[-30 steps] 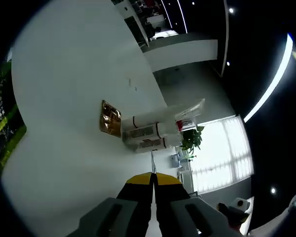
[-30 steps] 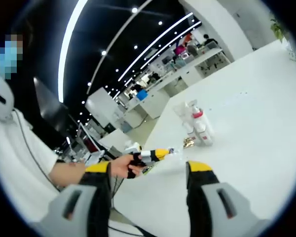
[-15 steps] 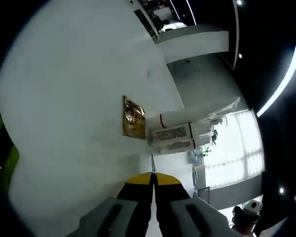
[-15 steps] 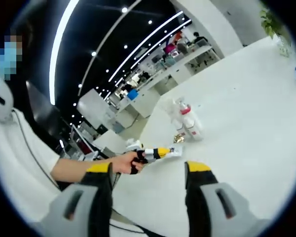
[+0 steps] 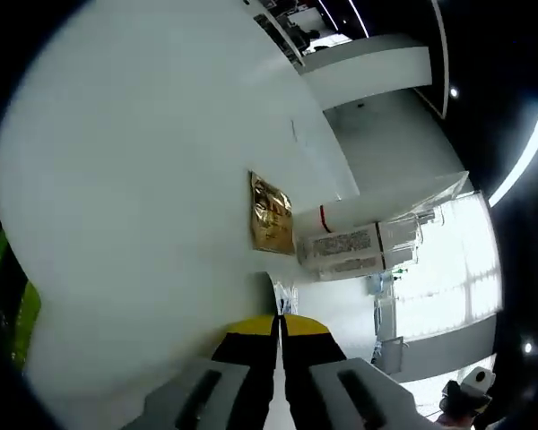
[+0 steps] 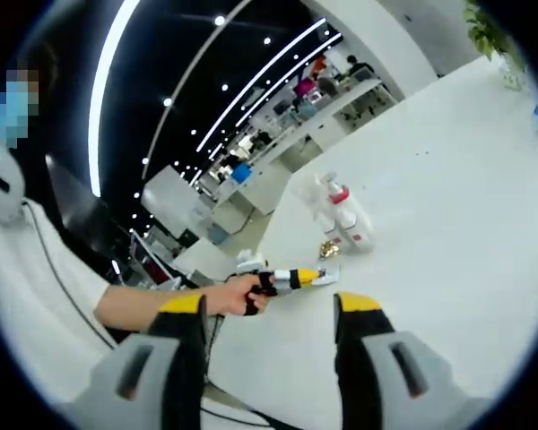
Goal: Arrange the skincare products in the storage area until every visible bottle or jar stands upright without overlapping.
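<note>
Standing bottles (image 5: 354,242) beside gold jar (image 5: 271,213), left tongs (image 5: 279,324) closed

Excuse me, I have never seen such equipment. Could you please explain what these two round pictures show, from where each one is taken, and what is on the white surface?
No robot is here. A person holds hand tools with two-jaw tongs, one in each hand, and a small fisheye camera rides on each tool, so the pictures are round and bent.

The left gripper view looks along the left tongs; the yellow-tipped jaws are pressed together, and something thin and pale seems to stick out between them. Beyond lie a white table, a gold foil packet and white skincare bottles.

The right gripper view looks along the right tongs, jaws wide apart and empty. It also shows the person's hand holding the left tool, and the same bottles standing close together on the table.
</note>
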Motion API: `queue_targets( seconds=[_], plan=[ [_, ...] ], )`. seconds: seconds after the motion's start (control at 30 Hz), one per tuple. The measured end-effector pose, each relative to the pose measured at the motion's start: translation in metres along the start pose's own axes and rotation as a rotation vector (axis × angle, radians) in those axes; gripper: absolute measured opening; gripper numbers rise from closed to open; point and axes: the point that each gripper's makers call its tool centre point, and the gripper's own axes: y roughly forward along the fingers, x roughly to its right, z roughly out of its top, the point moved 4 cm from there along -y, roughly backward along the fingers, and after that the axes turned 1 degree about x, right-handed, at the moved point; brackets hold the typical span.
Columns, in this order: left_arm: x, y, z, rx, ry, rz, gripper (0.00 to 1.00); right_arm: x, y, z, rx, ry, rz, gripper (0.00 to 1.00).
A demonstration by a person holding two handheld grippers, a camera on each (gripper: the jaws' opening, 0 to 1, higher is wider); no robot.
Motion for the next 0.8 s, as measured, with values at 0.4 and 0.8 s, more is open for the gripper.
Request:
queue_targets(
  seconds=[0.4,0.8],
  plan=[
    [0.002,-0.0009,0.0019,-0.015,0.006,0.052,0.03,0.0055,-0.0008,0.0008,0.01,0.016,-0.004,0.55],
    [0.0025,-0.0054,0.0019,-0.085,0.023,0.091,0.09,0.006,-0.0015,-0.0078,0.004,0.034,0.004,0.55]
  ],
)
